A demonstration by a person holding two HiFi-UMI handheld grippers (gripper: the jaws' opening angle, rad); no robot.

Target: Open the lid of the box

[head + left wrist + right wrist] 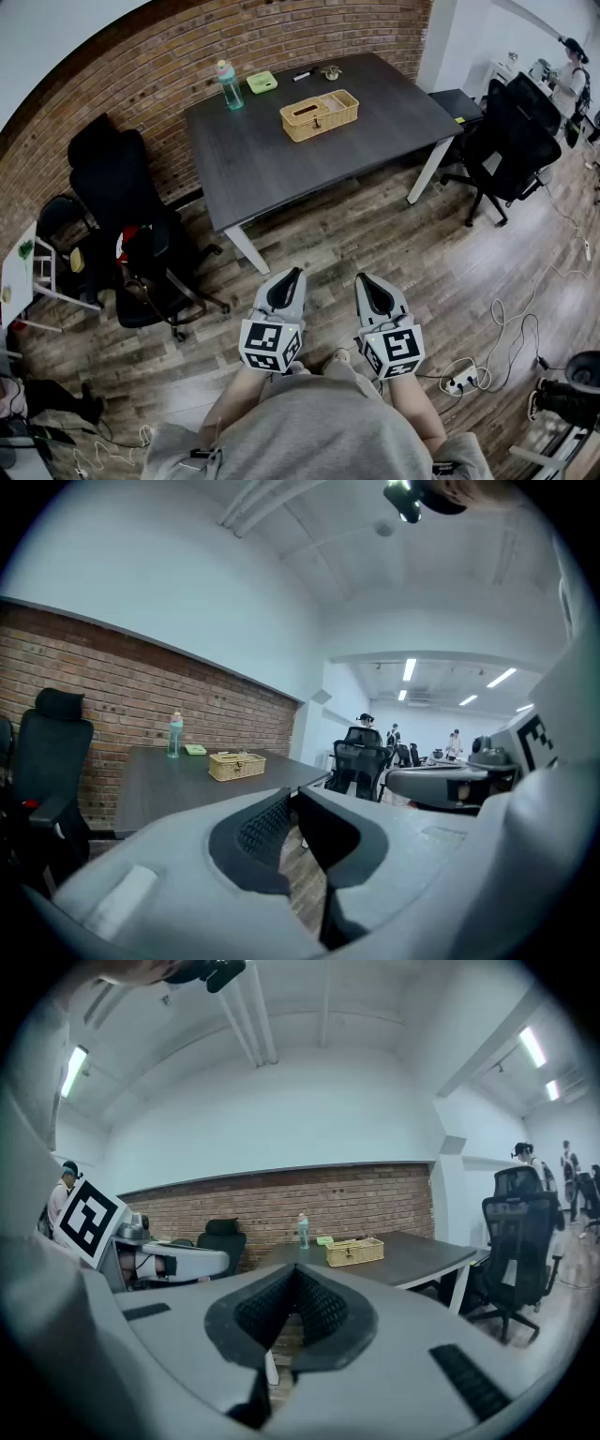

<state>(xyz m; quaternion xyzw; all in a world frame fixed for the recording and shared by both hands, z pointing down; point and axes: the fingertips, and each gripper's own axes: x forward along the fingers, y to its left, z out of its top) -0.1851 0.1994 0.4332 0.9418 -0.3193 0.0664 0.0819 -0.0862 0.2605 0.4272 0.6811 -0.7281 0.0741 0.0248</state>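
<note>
Both my tongs are shut on nothing right now. The left tongs [292,274] and the right tongs [365,279] are smooth grey plastic shells with black ribbed pads [323,1309], and in each gripper view the pads sit pressed together with no gap and nothing caught between them. They hang side by side in front of me, aimed roughly level over the brown wood-plank floor [375,234], and they're well apart from the box. The box itself is a tan woven-wicker rectangular box [319,114] sitting on the dark grey wood-grain bench [272,169], on the far half near the red brick wall [187,47]. Its lid is the same basket weave, lying flat on top and closed. In the head view the long axis runs left to right, tipped up a bit at the right end, pretty much parallel with the long edge of the bench, so one long side faces me. To its left stands an upright teal plastic bottle with a pink cap [229,86], and a small flat light-green container [262,82] lies behind the box, between it and the bottle. A black mesh office chair [131,206] is parked at the left end of the bench.
</note>
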